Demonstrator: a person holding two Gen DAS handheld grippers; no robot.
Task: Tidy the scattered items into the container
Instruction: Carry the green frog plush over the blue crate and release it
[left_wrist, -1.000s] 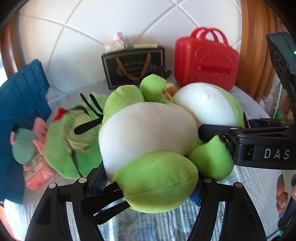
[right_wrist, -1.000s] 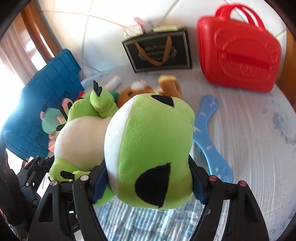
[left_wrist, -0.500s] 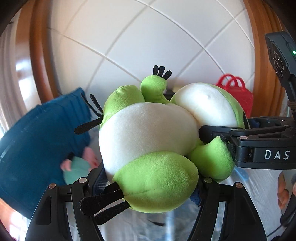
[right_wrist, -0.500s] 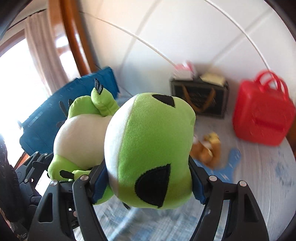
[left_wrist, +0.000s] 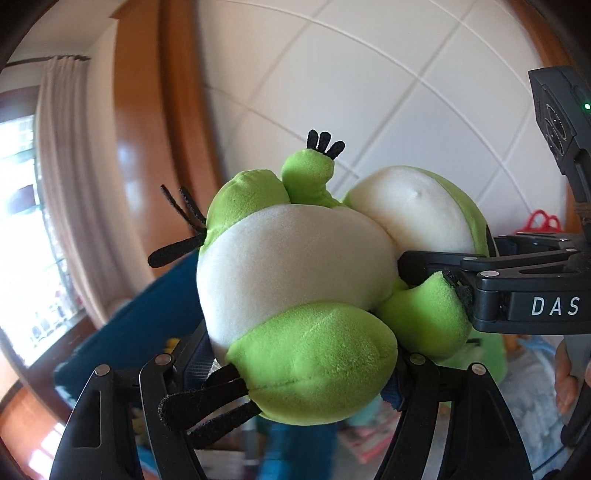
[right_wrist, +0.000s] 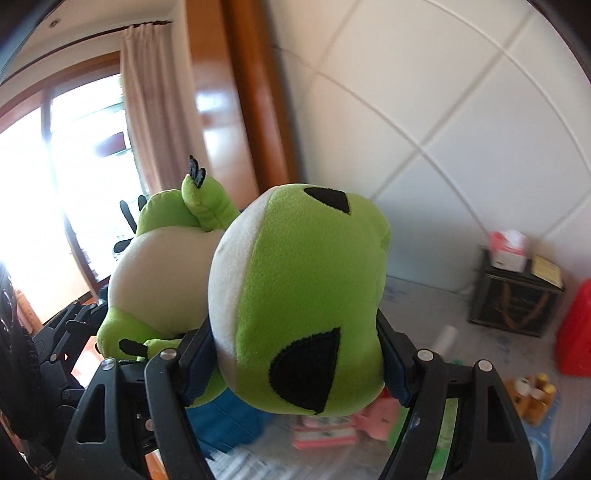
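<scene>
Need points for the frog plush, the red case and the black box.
frog plush (right_wrist: 306, 295), right wrist view, green side of its head.
red case (right_wrist: 576, 332), right wrist view, its left face at the frame edge.
black box (right_wrist: 511, 299), right wrist view, front face with the tan strap print.

The left gripper (left_wrist: 301, 369) points forward with its jaws drawn in against the two sides of the green plush frog's (left_wrist: 295, 280) lower body, pads pressed into the fabric. The right gripper (right_wrist: 297, 365) grips the frog's head the same way, its jaws squeezing both sides. In the left wrist view the right gripper (left_wrist: 424, 266) reaches in from the right edge, lying roughly level and crossing at an angle to the left one. The left gripper (right_wrist: 70, 332) appears at the near left of the right wrist view. A few of the person's fingers (left_wrist: 565, 380) show at the right edge, beneath the right gripper.
</scene>
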